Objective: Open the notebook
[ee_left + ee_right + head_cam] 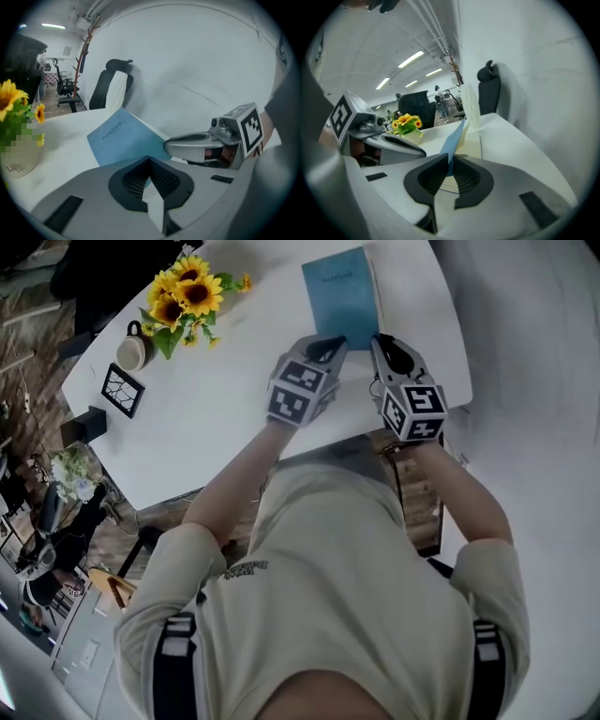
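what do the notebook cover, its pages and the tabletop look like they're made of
Notebook cover: thin matte blue card or coated paper; in the right gripper view it shows edge-on as one slim raised sheet.
Pages: cream paper, unglossy, lying flat beneath.
Tabletop: smooth white laminate or painted board, probably; even colour, soft sheen, core not visible.

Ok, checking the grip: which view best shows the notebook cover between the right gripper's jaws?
The right gripper view: its jaws are shut on the blue cover, lifted edge-on off the pages. The head view shows the right gripper at the notebook's near corner only; the left gripper view shows the cover's printed face, not the pinch.
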A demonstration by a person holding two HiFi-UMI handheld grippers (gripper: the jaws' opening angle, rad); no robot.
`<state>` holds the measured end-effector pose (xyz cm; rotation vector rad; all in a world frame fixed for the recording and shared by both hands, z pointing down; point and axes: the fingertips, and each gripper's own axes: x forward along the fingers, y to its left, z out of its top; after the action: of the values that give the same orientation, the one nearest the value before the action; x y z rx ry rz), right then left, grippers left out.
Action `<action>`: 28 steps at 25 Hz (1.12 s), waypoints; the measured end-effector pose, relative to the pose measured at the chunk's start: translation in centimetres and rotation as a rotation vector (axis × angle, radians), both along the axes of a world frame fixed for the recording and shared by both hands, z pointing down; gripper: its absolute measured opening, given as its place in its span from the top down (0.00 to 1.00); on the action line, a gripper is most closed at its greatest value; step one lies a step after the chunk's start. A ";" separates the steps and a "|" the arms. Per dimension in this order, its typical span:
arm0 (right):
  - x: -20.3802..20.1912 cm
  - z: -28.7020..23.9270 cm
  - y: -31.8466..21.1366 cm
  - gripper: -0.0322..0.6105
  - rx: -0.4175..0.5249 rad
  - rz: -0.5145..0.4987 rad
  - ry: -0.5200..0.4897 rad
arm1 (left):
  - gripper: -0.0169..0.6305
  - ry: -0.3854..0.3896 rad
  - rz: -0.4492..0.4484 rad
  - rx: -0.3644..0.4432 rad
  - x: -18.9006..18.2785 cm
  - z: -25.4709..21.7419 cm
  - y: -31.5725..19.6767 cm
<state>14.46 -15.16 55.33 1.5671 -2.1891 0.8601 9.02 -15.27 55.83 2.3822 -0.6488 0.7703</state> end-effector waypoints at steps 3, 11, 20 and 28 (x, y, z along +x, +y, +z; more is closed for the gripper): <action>-3.8 -3.2 -0.2 0.90 0.092 -0.119 0.017 | 0.96 0.060 -0.058 0.050 -1.5 -4.3 -0.9; -15.0 -4.9 -0.1 0.86 0.133 -0.416 0.001 | 0.96 0.056 -0.181 0.105 -8.2 -8.6 -3.3; -21.4 1.7 1.0 0.82 -0.024 -0.628 0.045 | 0.96 -0.090 -0.226 -0.064 -14.8 0.9 -3.9; -22.4 5.5 1.2 0.80 -0.143 -0.592 0.005 | 0.96 -0.115 -0.241 -0.159 -16.2 5.8 -4.2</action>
<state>-7.98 -14.00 60.83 0.7766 -2.3289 0.7876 -7.15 -19.49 61.66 2.0814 -0.8696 0.8245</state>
